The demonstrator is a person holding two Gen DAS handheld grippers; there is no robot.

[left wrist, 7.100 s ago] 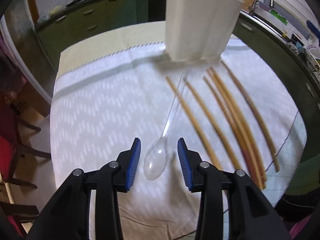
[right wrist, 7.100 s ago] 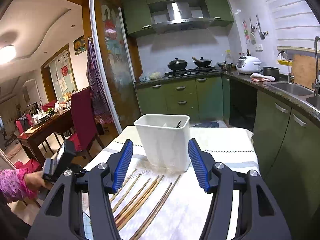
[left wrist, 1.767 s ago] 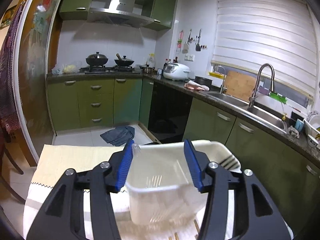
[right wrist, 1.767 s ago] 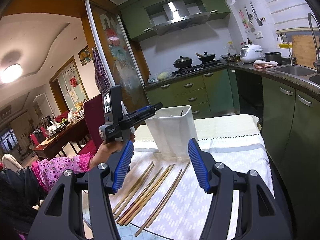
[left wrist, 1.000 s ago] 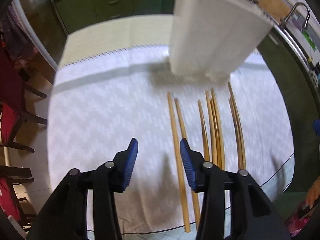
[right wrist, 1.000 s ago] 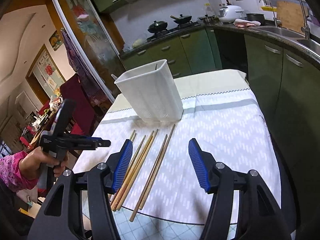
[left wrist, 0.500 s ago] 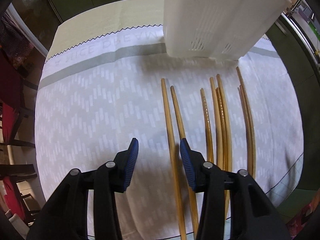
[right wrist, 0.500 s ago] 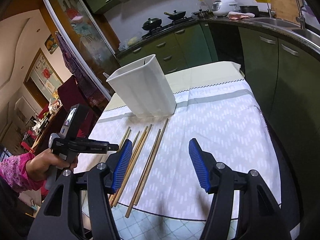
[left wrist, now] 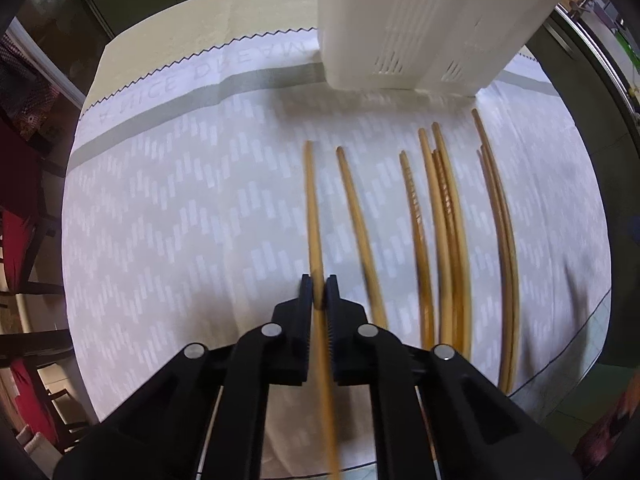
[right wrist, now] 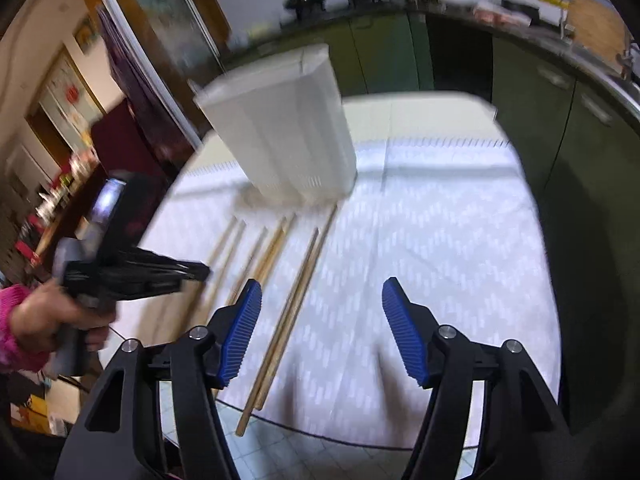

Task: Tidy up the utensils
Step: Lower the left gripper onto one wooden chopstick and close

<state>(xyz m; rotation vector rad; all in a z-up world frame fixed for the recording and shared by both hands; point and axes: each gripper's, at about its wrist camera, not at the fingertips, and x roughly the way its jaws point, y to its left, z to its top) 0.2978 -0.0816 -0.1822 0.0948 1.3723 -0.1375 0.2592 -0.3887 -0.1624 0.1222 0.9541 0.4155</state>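
Observation:
Several wooden chopsticks (left wrist: 440, 216) lie side by side on the white patterned cloth (left wrist: 180, 208), in front of a white slotted utensil holder (left wrist: 420, 20). My left gripper (left wrist: 319, 280) is shut on the leftmost chopstick (left wrist: 313, 200), low at the cloth. In the right wrist view the left gripper (right wrist: 200, 270) shows at the left, beside the chopsticks (right wrist: 304, 272) and the holder (right wrist: 288, 136). My right gripper (right wrist: 320, 304) is open and empty, above the cloth just right of the rightmost pair of chopsticks.
Green kitchen cabinets (right wrist: 560, 120) and a counter run along the far and right sides. Red chairs (left wrist: 20, 216) stand left of the table. The table's near edge (right wrist: 320, 436) lies just ahead of my right gripper.
My left gripper has dropped to the cloth and shut on the leftmost chopstick. My right gripper has tilted down and moved closer to the chopsticks; its view is blurred by motion.

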